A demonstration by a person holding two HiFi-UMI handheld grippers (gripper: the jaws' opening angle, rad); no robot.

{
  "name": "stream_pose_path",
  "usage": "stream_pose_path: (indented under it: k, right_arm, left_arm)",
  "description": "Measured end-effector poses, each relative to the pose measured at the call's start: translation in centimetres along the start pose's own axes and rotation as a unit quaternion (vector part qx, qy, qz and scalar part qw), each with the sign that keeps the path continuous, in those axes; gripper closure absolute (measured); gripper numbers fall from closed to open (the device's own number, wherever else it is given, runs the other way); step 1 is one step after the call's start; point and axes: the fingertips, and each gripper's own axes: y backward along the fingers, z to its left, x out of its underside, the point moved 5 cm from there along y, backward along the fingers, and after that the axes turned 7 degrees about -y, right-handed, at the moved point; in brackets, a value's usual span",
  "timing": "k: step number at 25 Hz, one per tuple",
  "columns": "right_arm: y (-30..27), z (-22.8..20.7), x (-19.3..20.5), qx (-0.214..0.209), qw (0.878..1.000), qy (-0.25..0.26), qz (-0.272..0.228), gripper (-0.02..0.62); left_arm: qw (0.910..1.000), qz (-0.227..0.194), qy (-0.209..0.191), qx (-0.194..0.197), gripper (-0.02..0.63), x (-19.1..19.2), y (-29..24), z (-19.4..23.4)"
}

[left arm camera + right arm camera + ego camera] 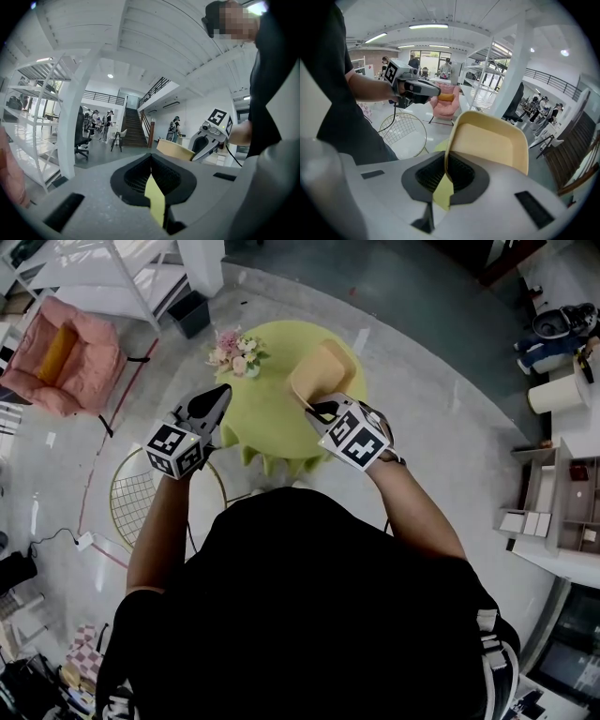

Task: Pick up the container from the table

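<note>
The container [321, 371] is a shallow tan tray. It hangs tilted above the round table [272, 423] with the yellow-green cloth. My right gripper [319, 409] is shut on the container's near rim. In the right gripper view the rim of the container [487, 140] runs down between the pads of the right gripper [446, 166]. My left gripper [223, 392] hovers at the table's left edge, shut, with nothing between its jaws [151, 157]. From the left gripper view the container [174, 149] and the right gripper [206, 140] show off to the right.
A bunch of pink and white flowers [237, 352] stands at the back of the table. A round gold wire stand [150, 493] sits on the floor to the left. Further left are a pink armchair [66, 352] and white shelving [122, 268].
</note>
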Motion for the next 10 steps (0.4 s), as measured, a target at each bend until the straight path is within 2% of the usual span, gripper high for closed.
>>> stream_pose_path:
  k: [10]
  right_arm:
    - [-0.02,-0.3,0.09,0.0,1.0,-0.001,-0.005,0.574]
  left_arm:
    - [0.9998,-0.008,0.008,-0.015,0.589,-0.21,0.45,0.36]
